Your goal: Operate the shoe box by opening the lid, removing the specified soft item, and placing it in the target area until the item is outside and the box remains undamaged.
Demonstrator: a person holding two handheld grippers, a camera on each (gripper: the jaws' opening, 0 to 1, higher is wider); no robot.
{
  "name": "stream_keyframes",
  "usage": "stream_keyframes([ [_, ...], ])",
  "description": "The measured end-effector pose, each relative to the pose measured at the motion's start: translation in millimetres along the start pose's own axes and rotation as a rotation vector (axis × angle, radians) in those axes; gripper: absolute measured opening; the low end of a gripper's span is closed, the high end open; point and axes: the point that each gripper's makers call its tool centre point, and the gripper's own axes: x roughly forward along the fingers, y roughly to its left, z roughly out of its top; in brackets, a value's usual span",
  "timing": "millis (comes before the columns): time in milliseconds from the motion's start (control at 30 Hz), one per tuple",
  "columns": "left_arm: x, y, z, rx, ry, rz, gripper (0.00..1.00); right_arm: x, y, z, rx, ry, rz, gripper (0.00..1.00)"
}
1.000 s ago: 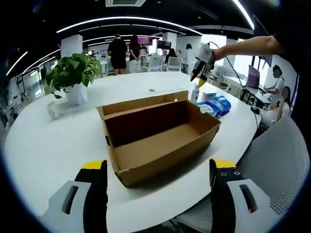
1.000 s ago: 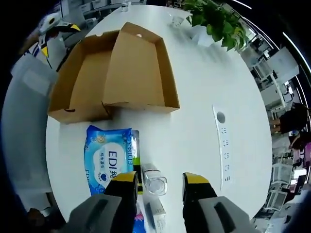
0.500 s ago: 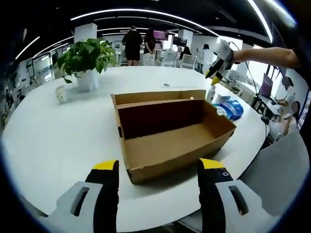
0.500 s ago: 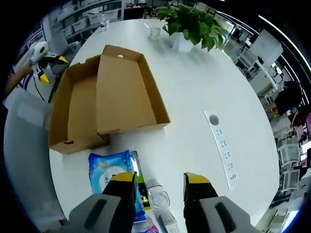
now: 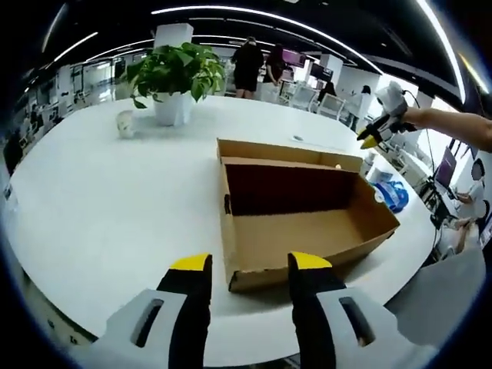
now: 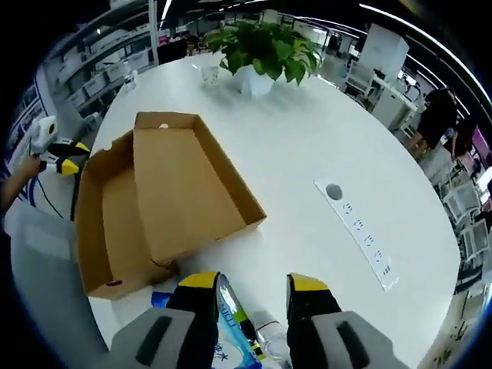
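A: Left gripper (image 5: 250,265), left gripper view: jaws parted, nothing between them, yellow tips just short of the near end of the shoe box (image 5: 304,219). Right gripper?

B: Right gripper (image 6: 250,283), right gripper view: jaws likewise apart, holding nothing. Hovering over the blue wipes pack (image 6: 231,323), seen between and below the tips. Clear bottle top (image 6: 270,338) just beside the pack.

A: Box state?

B: Open, lid (image 6: 192,177) folded back flat beside the tray. Tray bare cardboard inside, no tears or dents visible. Standing on the white round table (image 5: 92,200).

A: Confirmed from the left gripper view: lid hinged on the far long side, interior brown and empty. Wipes pack lying on the table past the far right corner of the box, outside it, near but apart.

B: Further out: potted green plant (image 6: 265,50) in a white pot across the table, small clear cup (image 6: 209,74) just beside it. White power strip (image 6: 357,231) set in the tabletop, well apart from the box.

A: Same plant and cup at far left here. Standing people (image 5: 250,65) in the background beyond the table.
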Motion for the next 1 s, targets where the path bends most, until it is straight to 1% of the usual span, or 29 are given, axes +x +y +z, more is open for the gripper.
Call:
stream_keyframes([
  [67,2.0,1.6,0.6,-0.007,0.004,0.006,0.32,2.1,1.0,4.6,0.063,-0.028,-0.007,0.29],
  [200,4.7,4.8,-1.2,-0.016,0.017,0.021,0.20,5.8,3.4,12.2,0.182,-0.074,-0.009,0.27],
  [300,7.5,7.9,-3.2,-0.039,0.026,0.035,0.19,9.3,-0.1,21.3,0.248,-0.122,-0.031,0.25],
  [367,9.7,9.0,-5.9,-0.053,0.039,0.039,0.18,11.7,1.6,21.0,0.277,-0.121,-0.032,0.25],
  [467,11.1,10.0,-8.9,-0.056,0.049,0.049,0.11,18.0,2.2,21.6,0.315,-0.124,-0.033,0.23],
  [500,11.4,9.7,-9.3,-0.055,0.046,0.049,0.08,19.4,3.5,22.0,0.325,-0.130,-0.030,0.22],
  [533,11.7,10.7,-9.2,-0.055,0.042,0.055,0.08,22.0,5.1,22.4,0.340,-0.135,-0.026,0.21],
  [600,11.7,12.7,-9.8,-0.044,0.037,0.066,0.04,25.2,9.8,21.5,0.387,-0.141,-0.020,0.21],
  [767,13.2,13.8,-9.5,-0.063,0.024,0.063,0.04,37.5,13.2,20.4,0.432,-0.133,-0.014,0.20],
  [833,13.6,14.2,-8.9,-0.064,0.016,0.067,0.03,43.0,14.4,21.7,0.463,-0.137,-0.003,0.20],
  [1000,15.4,14.3,-7.6,-0.058,0.010,0.078,0.03,53.5,14.3,18.0,0.460,-0.116,-0.017,0.20],
])
